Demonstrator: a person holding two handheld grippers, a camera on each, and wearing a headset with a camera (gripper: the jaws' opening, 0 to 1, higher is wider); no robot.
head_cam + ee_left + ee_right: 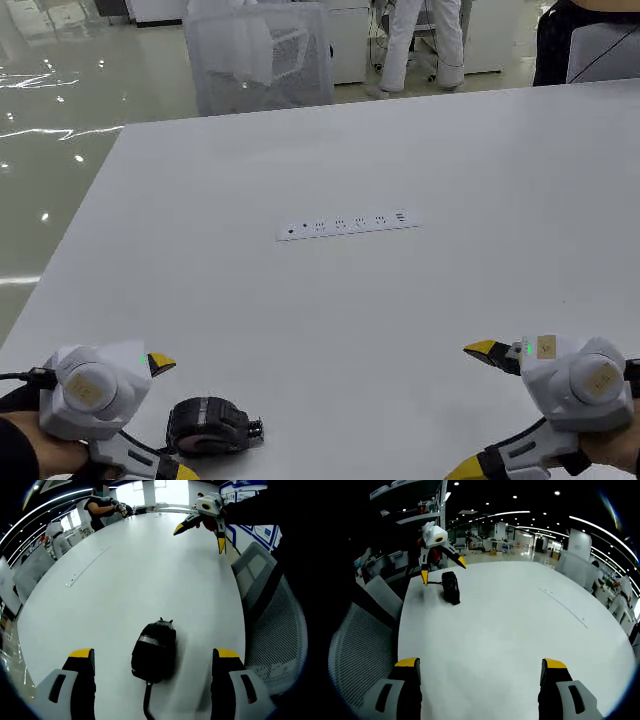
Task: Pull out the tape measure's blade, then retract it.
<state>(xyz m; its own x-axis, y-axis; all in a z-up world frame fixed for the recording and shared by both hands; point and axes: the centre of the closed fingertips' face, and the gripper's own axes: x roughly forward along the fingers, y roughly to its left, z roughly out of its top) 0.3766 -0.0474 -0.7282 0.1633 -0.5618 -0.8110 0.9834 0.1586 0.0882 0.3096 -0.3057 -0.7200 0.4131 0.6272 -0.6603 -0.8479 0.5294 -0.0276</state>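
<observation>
Left tongs agape around black rounded tape measure.

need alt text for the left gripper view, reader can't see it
A black tape measure lies on the white table between the left gripper's wide-open, yellow-tipped jaws, touching neither. Farther off, the right gripper, also open, is held over the table, and a grey mesh chair stands at the table's edge.

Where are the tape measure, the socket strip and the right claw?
tape measure (207,425): head view, middle of its black case.
socket strip (347,224): head view, its middle.
right claw (470,408): head view, midway between its yellow tips.
</observation>
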